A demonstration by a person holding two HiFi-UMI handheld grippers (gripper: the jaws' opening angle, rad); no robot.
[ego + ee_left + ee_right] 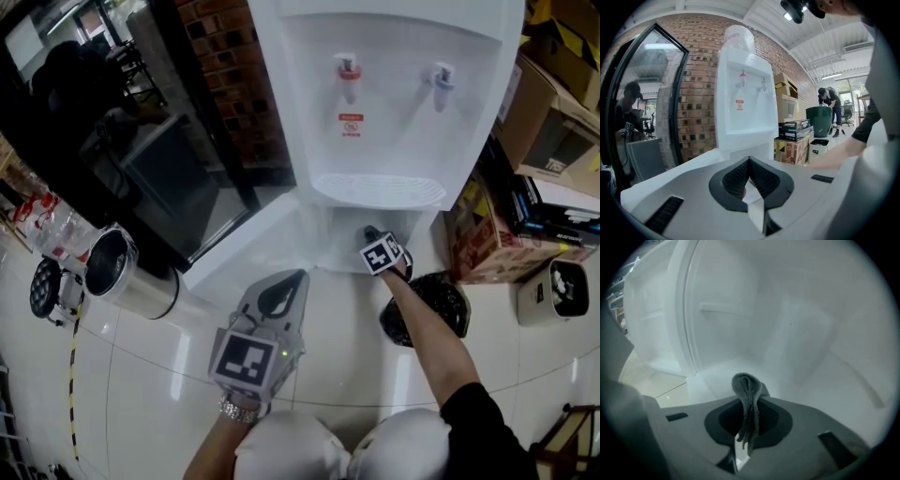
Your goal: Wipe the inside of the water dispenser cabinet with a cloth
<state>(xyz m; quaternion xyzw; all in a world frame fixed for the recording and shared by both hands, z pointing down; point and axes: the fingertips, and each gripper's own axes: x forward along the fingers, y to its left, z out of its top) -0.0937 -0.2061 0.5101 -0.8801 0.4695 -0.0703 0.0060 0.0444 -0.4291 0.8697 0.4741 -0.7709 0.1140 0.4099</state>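
While the cloth point(746, 386) sits pinched in a grey fold between the jaws of my right gripper point(749, 414), its bunched end pokes forward into the cabinet point(797, 333), low in the dispenser point(384, 94). It is near the white inner wall, though I cannot tell whether it touches. To wipe well, I judge I should press that fold flat against the walls and floor and sweep in overlapping strokes from back to front. I should also work into the corners and grip firmly so the cloth does not slip out. The door point(239, 248) stands open at the left. My left gripper point(749, 164) hangs outside, jaws together on nothing.
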